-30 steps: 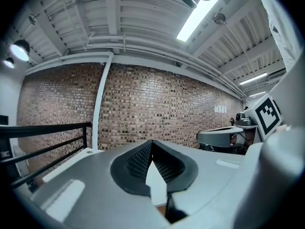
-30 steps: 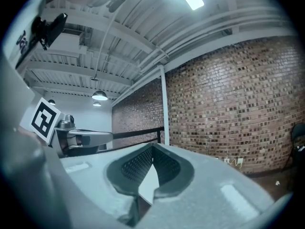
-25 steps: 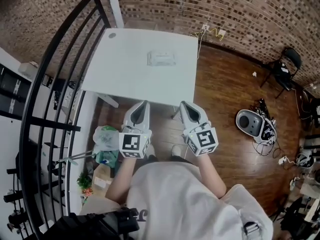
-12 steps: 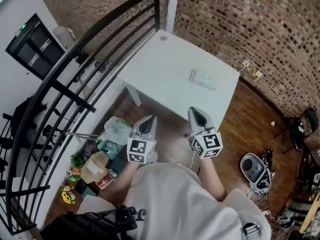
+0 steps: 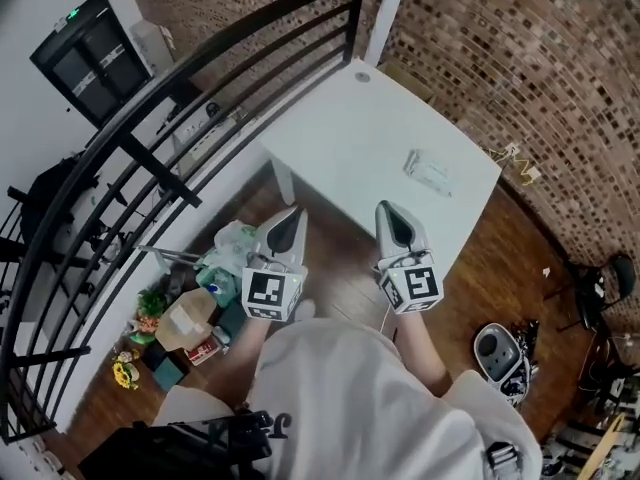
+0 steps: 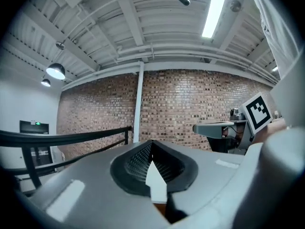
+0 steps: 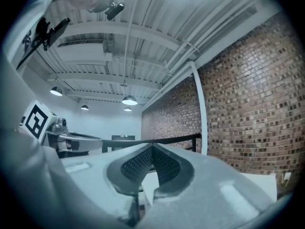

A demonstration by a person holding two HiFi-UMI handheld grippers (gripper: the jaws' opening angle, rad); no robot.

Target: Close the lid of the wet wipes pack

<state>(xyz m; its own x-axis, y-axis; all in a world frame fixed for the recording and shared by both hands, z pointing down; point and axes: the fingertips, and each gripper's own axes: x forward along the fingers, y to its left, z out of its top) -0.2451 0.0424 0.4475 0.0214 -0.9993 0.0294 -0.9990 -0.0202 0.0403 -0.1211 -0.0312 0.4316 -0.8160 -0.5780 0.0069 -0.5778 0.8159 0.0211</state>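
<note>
Wet wipes pack is borne by the white table, laid flat toward its right edge, well apart from both grippers. The left gripper and right gripper are held level, short of the table, each clenched on nothing, presumably so that closed tips can press the lid down. The lid's state cannot be made out.

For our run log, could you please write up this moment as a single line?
phase: before contact | left gripper: shut, empty | right gripper: shut, empty | wet wipes pack: on white table, untouched
</note>
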